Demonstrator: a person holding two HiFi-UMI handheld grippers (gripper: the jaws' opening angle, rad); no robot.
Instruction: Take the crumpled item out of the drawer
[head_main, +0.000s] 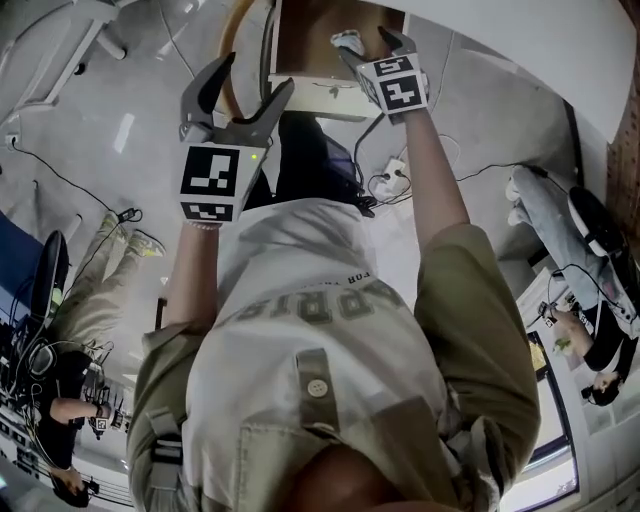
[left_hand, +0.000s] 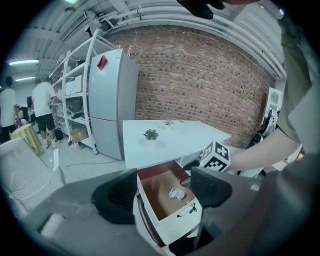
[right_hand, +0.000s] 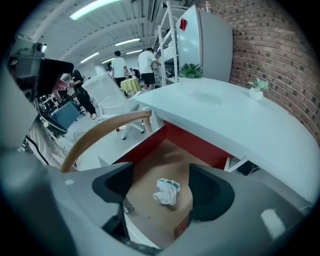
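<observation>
A small white crumpled wad (right_hand: 166, 191) lies loose on the brown floor of the pulled-out drawer (right_hand: 150, 162), near its middle, clear of the red inner walls.

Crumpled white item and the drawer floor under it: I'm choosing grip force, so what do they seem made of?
The crumpled white item looks like soft tissue or thin cloth: matte, loosely folded; which is unclear. The brown drawer floor looks like wood or fibreboard: flat, dull, no shine.
</observation>
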